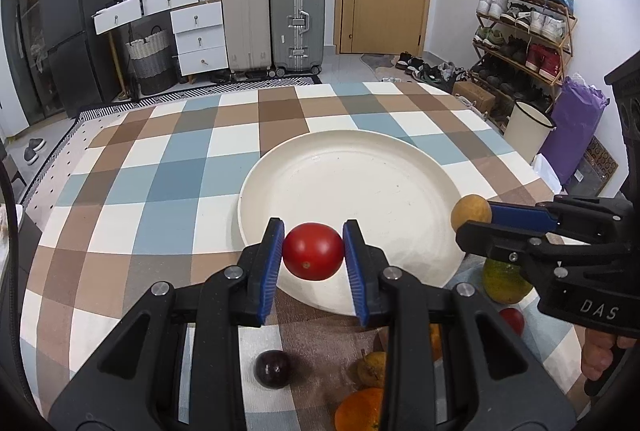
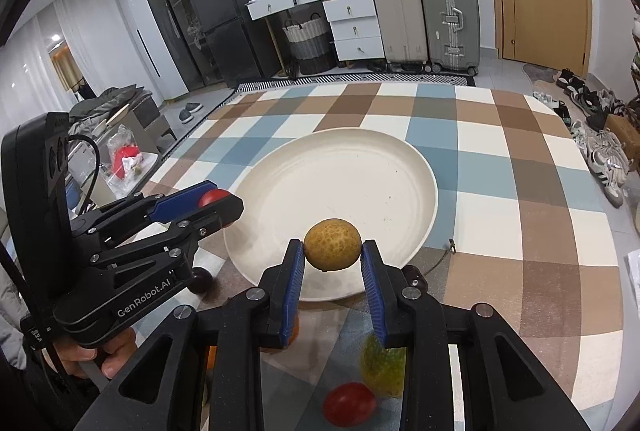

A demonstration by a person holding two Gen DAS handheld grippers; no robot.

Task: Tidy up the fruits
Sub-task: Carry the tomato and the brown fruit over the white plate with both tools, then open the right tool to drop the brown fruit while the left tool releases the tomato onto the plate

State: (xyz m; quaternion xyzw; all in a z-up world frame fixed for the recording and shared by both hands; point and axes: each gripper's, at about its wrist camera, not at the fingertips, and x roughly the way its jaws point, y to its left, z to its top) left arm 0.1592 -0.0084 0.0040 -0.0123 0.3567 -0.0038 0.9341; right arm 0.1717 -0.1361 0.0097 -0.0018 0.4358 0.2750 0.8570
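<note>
Here both tools hang over the near rim of the empty cream plate (image 1: 400, 159), which sits toward the middle of the checked tabletop (image 1: 160, 191). The left tool (image 1: 313, 255) is clenched on a red tomato (image 1: 313, 251), its blue pads pressing the fruit's two sides; the right tool (image 2: 333, 271) is clenched on a rough tan round fruit (image 2: 332, 245) in the same way.

The likely trouble lies in the release. Both fruits are round and the plate's floor looks smooth with only a low rim, so a drop from any height could send one rolling across or over the edge. The two tools are also near each other at the same side of the plate, and letting go together could knock the fruits or the tools against one another.

By count: one plate, two held fruits. Loose near the tabletop's near edge lie one dark plum (image 1: 273, 368), one small pear (image 1: 372, 367), one orange (image 1: 358, 409), one yellow-green mango (image 1: 505, 283) and one second red fruit (image 2: 349, 403). Another orange-coloured piece behind the fingers is too hidden to count.
</note>
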